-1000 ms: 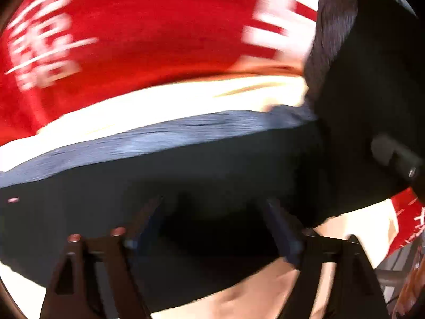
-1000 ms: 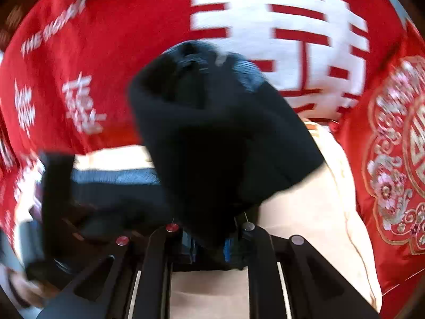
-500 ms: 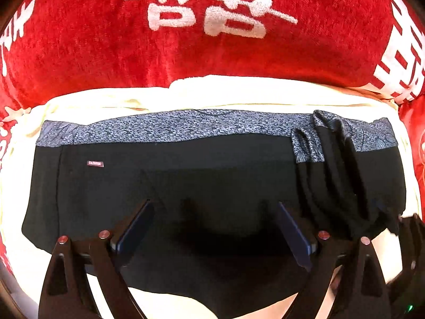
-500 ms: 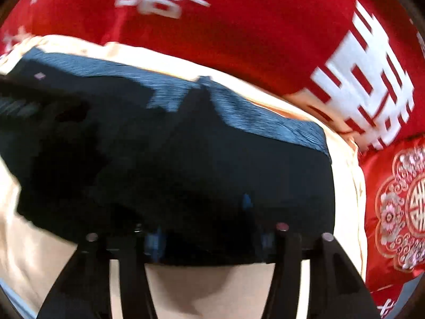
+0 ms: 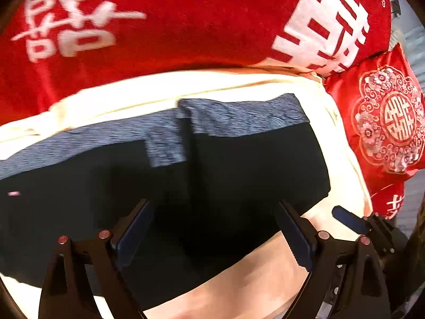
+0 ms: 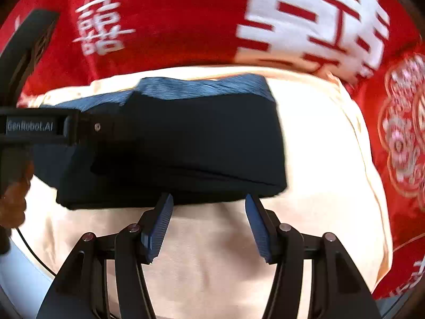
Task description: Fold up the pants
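The black pants [image 5: 239,170] with a grey patterned waistband [image 5: 239,115] lie folded on a cream sheet [image 5: 186,85]. In the right wrist view the pants [image 6: 186,138] form a compact folded stack. My left gripper [image 5: 212,228] is open and empty, hovering over the near part of the pants. My right gripper [image 6: 208,220] is open and empty, just in front of the stack's near edge, its fingertips at the fabric edge. The left gripper's body [image 6: 39,127] shows at the left of the right wrist view. The right gripper's finger [image 5: 348,219] shows at the lower right of the left wrist view.
A red blanket with white characters [image 5: 186,21] lies behind the sheet. A red embroidered cushion [image 5: 385,117] lies at the right; it also shows in the right wrist view [image 6: 398,138]. Bare cream sheet [image 6: 318,186] lies in front and right of the pants.
The right gripper let go of the folded-over part and pulled back to the near edge. The pants now lie as a smaller stack. The left gripper shifted right, still open.
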Demonstrator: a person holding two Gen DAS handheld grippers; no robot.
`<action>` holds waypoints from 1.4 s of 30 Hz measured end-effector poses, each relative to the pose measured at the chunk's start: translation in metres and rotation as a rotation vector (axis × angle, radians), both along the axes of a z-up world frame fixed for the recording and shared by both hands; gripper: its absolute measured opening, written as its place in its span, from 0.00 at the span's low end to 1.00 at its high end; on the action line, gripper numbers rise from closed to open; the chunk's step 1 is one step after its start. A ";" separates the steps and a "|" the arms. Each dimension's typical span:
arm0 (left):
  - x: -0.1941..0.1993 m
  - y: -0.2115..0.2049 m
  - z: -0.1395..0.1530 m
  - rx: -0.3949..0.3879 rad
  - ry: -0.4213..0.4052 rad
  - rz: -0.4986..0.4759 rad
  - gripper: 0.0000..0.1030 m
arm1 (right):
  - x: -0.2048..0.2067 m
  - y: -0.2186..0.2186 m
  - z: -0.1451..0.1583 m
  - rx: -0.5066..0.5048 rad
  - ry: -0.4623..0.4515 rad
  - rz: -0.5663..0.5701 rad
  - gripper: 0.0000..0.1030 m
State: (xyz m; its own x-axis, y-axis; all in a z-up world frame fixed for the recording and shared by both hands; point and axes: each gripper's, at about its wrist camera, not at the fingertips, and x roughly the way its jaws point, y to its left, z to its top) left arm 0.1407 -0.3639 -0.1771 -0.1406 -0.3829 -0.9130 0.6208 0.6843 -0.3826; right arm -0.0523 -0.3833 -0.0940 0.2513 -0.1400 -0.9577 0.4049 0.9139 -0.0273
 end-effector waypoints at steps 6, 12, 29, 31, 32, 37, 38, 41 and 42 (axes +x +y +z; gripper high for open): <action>-0.006 -0.007 -0.013 0.011 0.115 0.021 0.42 | -0.014 -0.021 -0.007 0.077 -0.011 -0.090 0.56; -0.021 -0.011 0.007 0.013 0.057 -0.076 0.23 | -0.027 -0.054 0.005 0.142 -0.055 -0.162 0.49; -0.022 0.015 0.002 0.084 -0.001 -0.017 0.12 | 0.054 -0.059 -0.037 0.112 -0.016 -0.036 0.57; -0.023 0.017 0.006 0.084 -0.014 -0.007 0.12 | 0.052 -0.058 -0.026 0.093 -0.039 -0.026 0.57; -0.023 0.018 0.008 0.092 -0.028 -0.002 0.20 | 0.050 -0.059 -0.018 0.083 -0.069 -0.025 0.56; -0.024 0.029 0.013 0.108 -0.073 0.062 0.64 | 0.072 -0.082 0.002 0.038 -0.144 -0.049 0.46; -0.024 0.031 0.013 0.118 -0.072 0.067 0.64 | 0.081 -0.090 -0.002 0.078 -0.152 -0.063 0.28; -0.024 0.039 0.011 0.140 -0.079 0.091 0.64 | 0.103 -0.100 -0.022 0.164 -0.132 -0.060 0.11; -0.023 0.042 0.010 0.143 -0.078 0.097 0.66 | 0.109 -0.097 -0.031 0.186 -0.112 -0.045 0.11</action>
State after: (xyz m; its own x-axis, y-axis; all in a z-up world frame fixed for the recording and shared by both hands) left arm 0.1173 -0.3219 -0.1673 -0.0358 -0.2563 -0.9659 0.5728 0.7868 -0.2300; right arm 0.0563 -0.4807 -0.1249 0.3555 0.0236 -0.9344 0.4359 0.8801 0.1881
